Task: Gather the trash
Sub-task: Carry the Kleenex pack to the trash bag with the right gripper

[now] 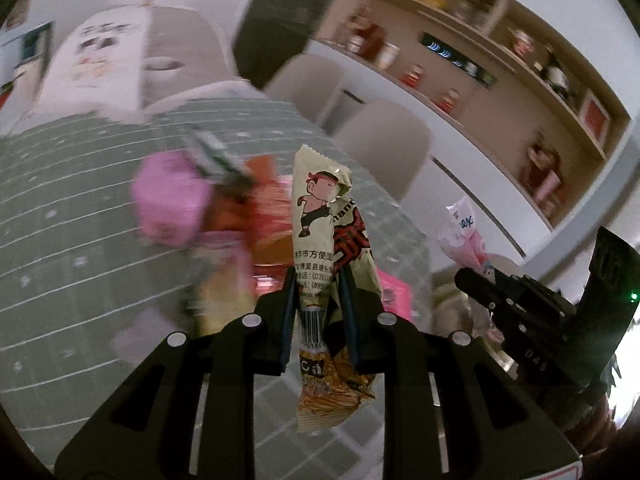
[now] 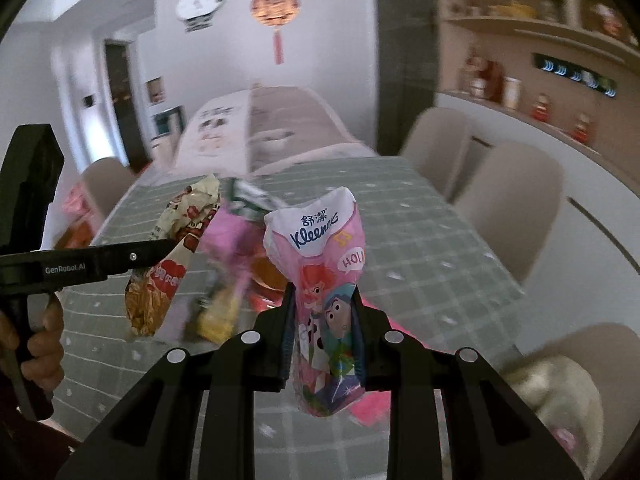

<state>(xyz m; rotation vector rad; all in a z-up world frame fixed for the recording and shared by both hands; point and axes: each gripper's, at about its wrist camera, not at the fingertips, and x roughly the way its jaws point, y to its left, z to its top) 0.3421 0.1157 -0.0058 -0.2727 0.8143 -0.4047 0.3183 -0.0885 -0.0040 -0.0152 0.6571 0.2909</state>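
My left gripper [image 1: 318, 292] is shut on a cream noodle snack wrapper [image 1: 320, 216] with a cartoon boy on it, held upright above the table. That wrapper [image 2: 172, 256] also shows at the left of the right wrist view, pinched by the left gripper [image 2: 176, 246]. My right gripper [image 2: 322, 316] is shut on a pink and white Kleenex tissue packet [image 2: 320, 256] that stands up between its fingers. The same packet [image 1: 464, 232] appears at the right of the left wrist view, in the right gripper [image 1: 476, 280]. Both hang over a blurred heap of pink, orange and yellow wrappers [image 2: 236, 256].
A green checked tablecloth [image 2: 420, 240] covers the table. Beige chairs [image 2: 508, 200] stand along its right side, and another one [image 2: 568, 392] with a pale cushion is near. A covered cabinet [image 2: 256, 128] stands behind the table. Shelves with jars [image 1: 440, 52] line the right wall.
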